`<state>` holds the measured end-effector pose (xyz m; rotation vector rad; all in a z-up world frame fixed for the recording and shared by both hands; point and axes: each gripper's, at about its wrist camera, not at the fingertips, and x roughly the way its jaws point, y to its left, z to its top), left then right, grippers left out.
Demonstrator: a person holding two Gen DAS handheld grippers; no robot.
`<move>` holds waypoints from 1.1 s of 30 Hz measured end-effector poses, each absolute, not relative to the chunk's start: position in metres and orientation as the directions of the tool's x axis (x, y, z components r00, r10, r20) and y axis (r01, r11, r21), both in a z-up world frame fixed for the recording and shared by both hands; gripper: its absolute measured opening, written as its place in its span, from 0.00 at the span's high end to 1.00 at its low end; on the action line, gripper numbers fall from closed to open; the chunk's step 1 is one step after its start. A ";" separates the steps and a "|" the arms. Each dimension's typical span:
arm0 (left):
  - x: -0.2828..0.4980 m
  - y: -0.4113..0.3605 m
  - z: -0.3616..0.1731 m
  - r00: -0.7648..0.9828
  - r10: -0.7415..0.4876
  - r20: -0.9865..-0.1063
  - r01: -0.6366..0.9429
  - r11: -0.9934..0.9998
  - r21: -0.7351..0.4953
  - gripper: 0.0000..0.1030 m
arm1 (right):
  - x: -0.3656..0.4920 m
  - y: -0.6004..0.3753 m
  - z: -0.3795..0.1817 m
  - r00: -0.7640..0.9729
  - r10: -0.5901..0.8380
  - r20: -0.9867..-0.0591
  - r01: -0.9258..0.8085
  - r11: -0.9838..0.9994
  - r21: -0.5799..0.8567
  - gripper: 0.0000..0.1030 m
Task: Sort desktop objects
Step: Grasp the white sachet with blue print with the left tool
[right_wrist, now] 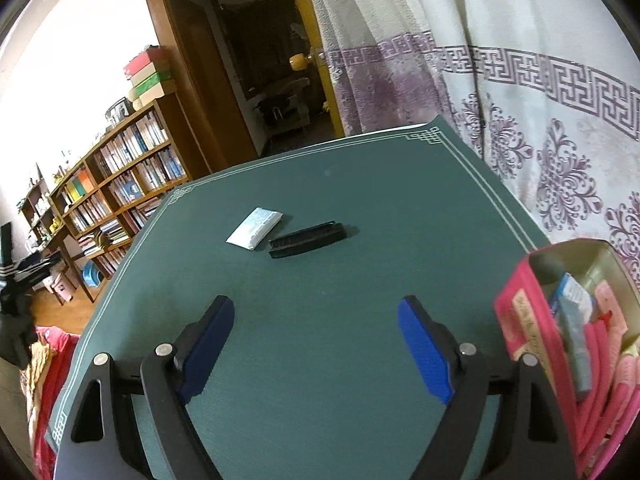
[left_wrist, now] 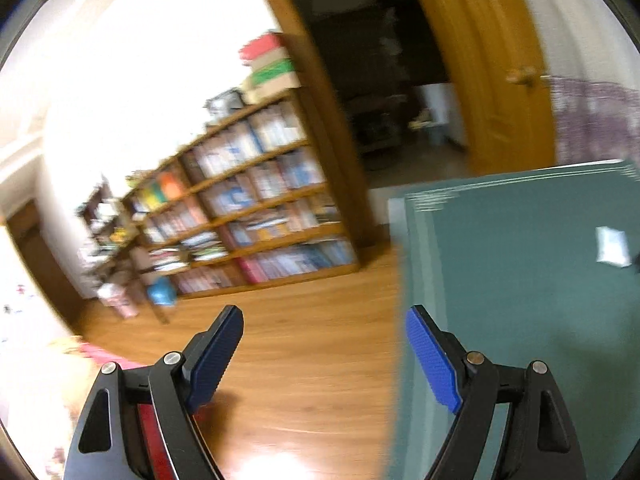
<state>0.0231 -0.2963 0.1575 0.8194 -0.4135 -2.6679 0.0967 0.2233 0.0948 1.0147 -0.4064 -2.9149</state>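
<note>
A white packet (right_wrist: 255, 228) and a black comb (right_wrist: 307, 239) lie side by side near the middle of the green table mat (right_wrist: 320, 184). My right gripper (right_wrist: 316, 322) hovers open over the mat, short of both, with nothing between its blue pads. At the right edge a red box (right_wrist: 560, 320) holds several small items. In the blurred left wrist view my left gripper (left_wrist: 324, 326) is open and empty, straddling the mat's left edge (left_wrist: 404, 280) above the wooden floor. The white packet (left_wrist: 612, 246) shows far right there.
A wooden bookshelf (right_wrist: 120, 184) full of books stands to the left, with an open doorway (right_wrist: 248, 72) behind it. A patterned curtain (right_wrist: 520, 80) hangs along the mat's right side. Pink bedding (right_wrist: 48, 356) lies low left of the table.
</note>
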 end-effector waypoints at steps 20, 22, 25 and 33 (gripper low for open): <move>-0.071 -0.147 0.144 -0.794 0.085 -0.602 -0.153 -0.986 0.062 0.17 | 0.017 0.209 0.081 -0.761 -0.102 -0.641 -0.079 -0.966 0.248 0.16; -0.088 -0.111 0.125 -0.764 0.127 -0.632 -0.200 -0.979 0.044 0.17 | 0.011 0.213 0.076 -0.754 -0.097 -0.649 -0.091 -0.964 0.249 0.16; -0.110 -0.071 0.100 -0.731 0.164 -0.663 -0.246 -0.969 0.032 0.17 | 0.004 0.221 0.069 -0.746 -0.096 -0.659 -0.106 -0.960 0.260 0.16; -0.141 0.004 0.065 -0.681 0.228 -0.696 -0.340 -0.940 0.025 0.17 | -0.013 0.237 0.056 -0.737 -0.092 -0.670 -0.137 -0.950 0.282 0.16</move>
